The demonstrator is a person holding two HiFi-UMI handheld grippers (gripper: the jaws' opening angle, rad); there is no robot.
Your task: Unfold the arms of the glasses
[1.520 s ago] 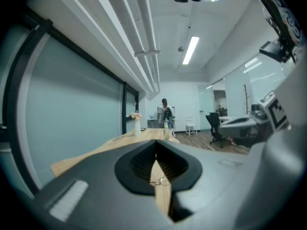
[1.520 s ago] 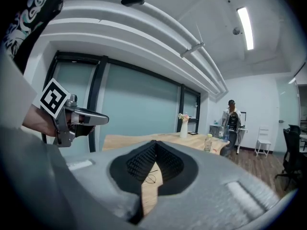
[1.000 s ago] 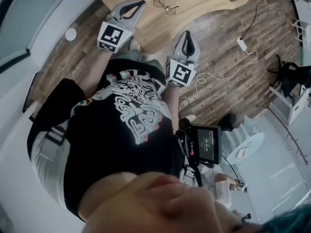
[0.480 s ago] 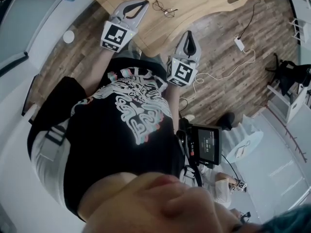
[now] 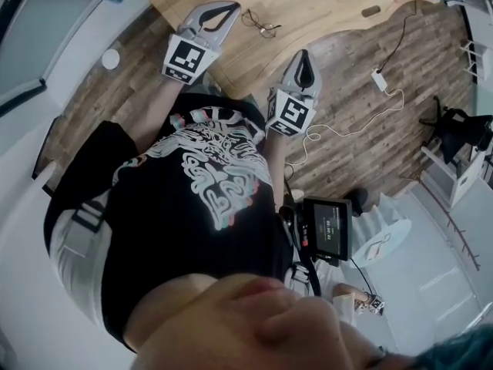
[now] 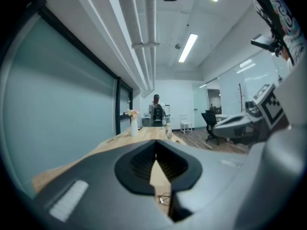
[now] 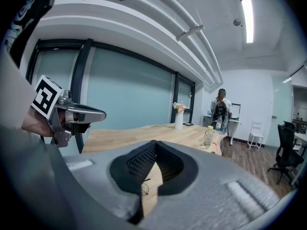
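Note:
Thin dark-rimmed glasses (image 5: pixel 260 21) lie on the wooden table (image 5: pixel 323 2), near its front edge. My left gripper (image 5: pixel 233 7) hovers over the table just left of the glasses, jaws shut and empty. Through the gap under its jaws, the left gripper view shows the glasses (image 6: pixel 164 199) a little ahead of my left gripper (image 6: pixel 154 143). My right gripper (image 5: pixel 305 53) is shut and empty too, held off the table's edge, nearer me and right of the glasses. In the right gripper view the glasses (image 7: pixel 144 188) show below my right gripper (image 7: pixel 154 142), with the left gripper (image 7: pixel 98 114) at the left.
A vase of flowers (image 7: pixel 179 119) and a plastic bottle (image 7: pixel 207 136) stand far along the table. A person (image 7: pixel 220 110) is at the far end, near office chairs (image 7: pixel 285 150). A white cable with adapter (image 5: pixel 380 74) lies on the floor. A small monitor (image 5: pixel 327 228) hangs at my waist.
Both grippers have edged slightly forward and right. The left one's tips are now a bit closer to the glasses. The glasses have not moved on the table.

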